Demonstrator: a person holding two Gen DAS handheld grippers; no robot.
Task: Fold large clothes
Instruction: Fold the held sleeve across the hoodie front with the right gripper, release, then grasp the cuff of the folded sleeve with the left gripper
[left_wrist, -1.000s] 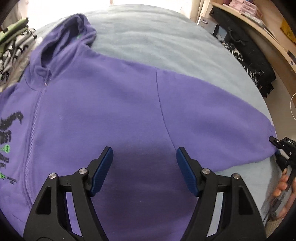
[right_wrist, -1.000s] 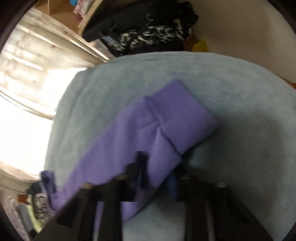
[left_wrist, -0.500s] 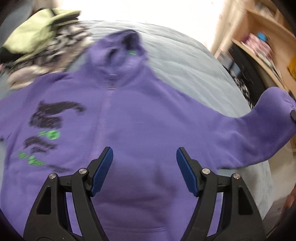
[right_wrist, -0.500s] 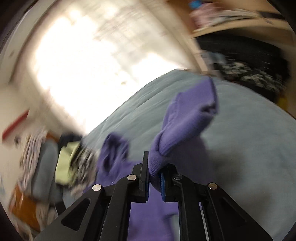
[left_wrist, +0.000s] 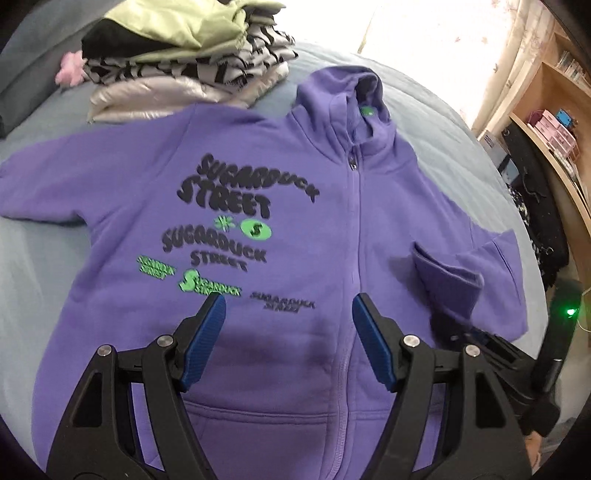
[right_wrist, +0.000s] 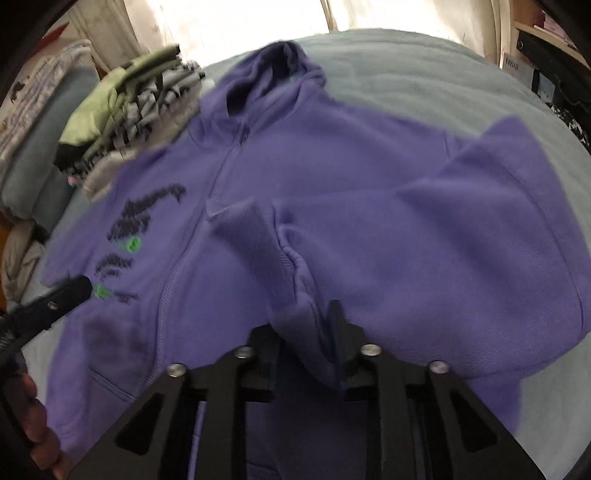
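Your right tool (right_wrist: 306, 354) is now carrying the sleeve (right_wrist: 461, 236) across the purple hoodie (left_wrist: 295, 229) mid-frame on the bed (left_wrist: 424, 99), jaws opening around its soft, thick cuff, while your left tool (left_wrist: 288, 339) is hovering spread, empty.

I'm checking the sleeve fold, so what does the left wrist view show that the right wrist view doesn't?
Left wrist only: readable print, the far sleeve spread flat, the open left claw empty. Right wrist only: the right claw opening around the folded sleeve's cuff. Both: the purple hoodie and the stack of folded clothes.
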